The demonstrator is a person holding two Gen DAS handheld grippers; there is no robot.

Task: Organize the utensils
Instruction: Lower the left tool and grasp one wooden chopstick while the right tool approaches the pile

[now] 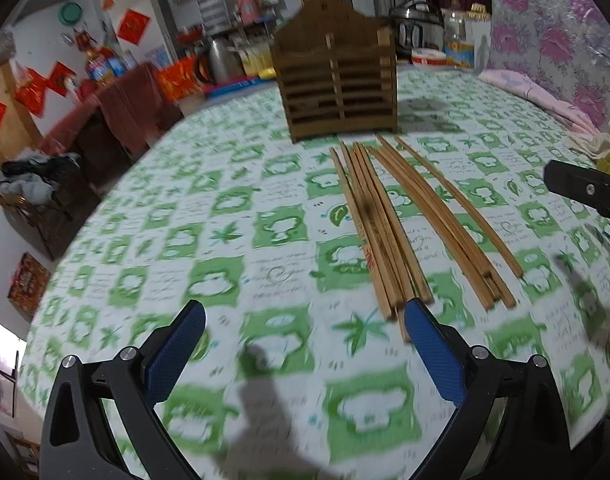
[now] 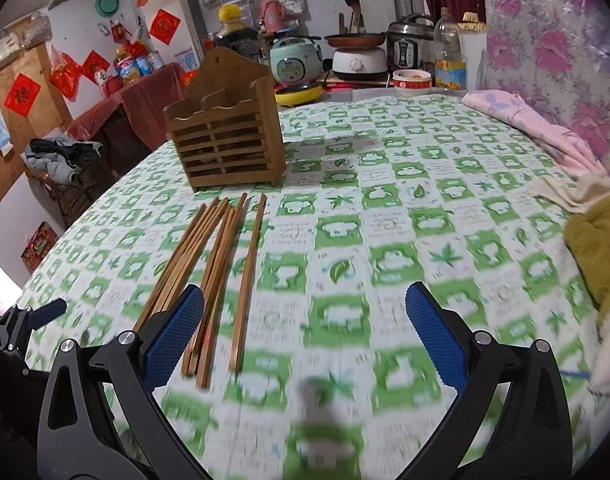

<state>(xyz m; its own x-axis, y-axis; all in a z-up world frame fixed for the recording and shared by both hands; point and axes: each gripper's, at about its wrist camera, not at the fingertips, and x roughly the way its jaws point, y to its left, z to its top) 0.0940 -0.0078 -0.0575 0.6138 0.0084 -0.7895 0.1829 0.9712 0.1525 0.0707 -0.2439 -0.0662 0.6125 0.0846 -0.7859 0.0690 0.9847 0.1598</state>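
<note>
A: Since both are wide open and empty, left hand-held gripper [image 1: 305, 344] and right hand-held gripper [image 2: 305, 330], where do you want the first grab?

B: Chopsticks [image 1: 389, 224] lie loose in two bunches on the table [image 1: 193, 248], just in front of the wooden holder [image 1: 337, 84]. Likely light, stiff, smooth, so they'll roll and fan out. You should pinch a bunch mid-length, across the sticks, squeezing firmly

A: Near ends?

B: Avoid them; they'd pivot and droop. Holder looks empty, drop them upright there
</note>
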